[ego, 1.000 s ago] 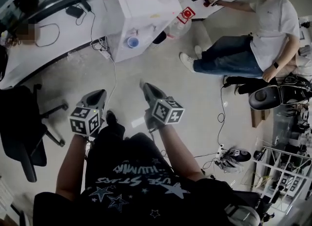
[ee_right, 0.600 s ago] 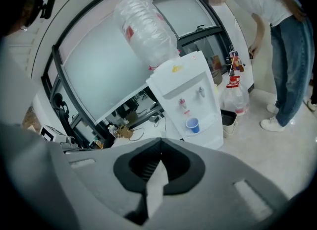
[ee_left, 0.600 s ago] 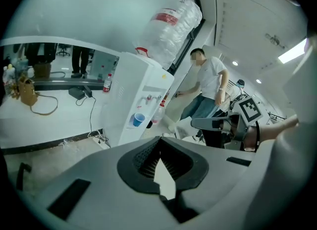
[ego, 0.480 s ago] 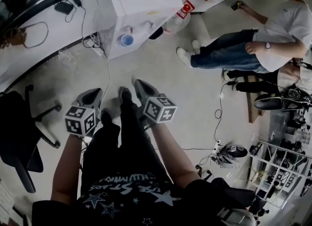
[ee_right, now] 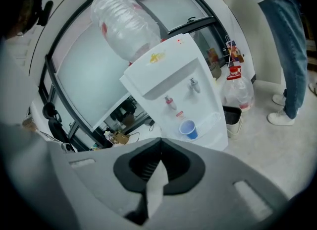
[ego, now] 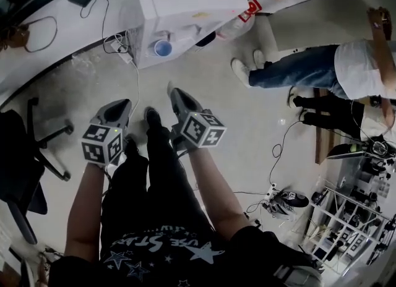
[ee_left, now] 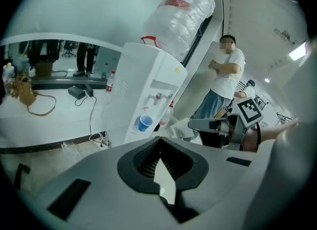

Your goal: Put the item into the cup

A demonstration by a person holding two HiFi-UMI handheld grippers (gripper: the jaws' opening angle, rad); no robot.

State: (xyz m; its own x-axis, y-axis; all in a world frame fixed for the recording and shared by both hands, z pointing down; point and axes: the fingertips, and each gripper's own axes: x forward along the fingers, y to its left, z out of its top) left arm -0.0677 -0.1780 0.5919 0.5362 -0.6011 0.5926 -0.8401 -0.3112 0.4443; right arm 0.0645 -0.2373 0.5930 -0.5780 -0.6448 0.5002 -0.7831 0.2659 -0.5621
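— We see a water cooler [ee_right: 183, 90]. It looks like smooth white plastic.
— The big bottle [ee_right: 126, 23] on it is clear, crinkly plastic.
— The blue cup [ee_right: 188, 129] looks smooth. Plastic or paper, we cannot tell.
— Our left gripper [ee_left: 159, 141] looks dull and grey, with ridged dark pads [ee_left: 146, 159].

Two grippers [ego: 125, 102] [ego: 172, 91], one blue cup [ego: 163, 47], one dispenser [ego: 185, 1].

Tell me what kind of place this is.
Probably an office or lab workroom: a water dispenser with a blue cup under its taps, a long white desk, and an office chair.
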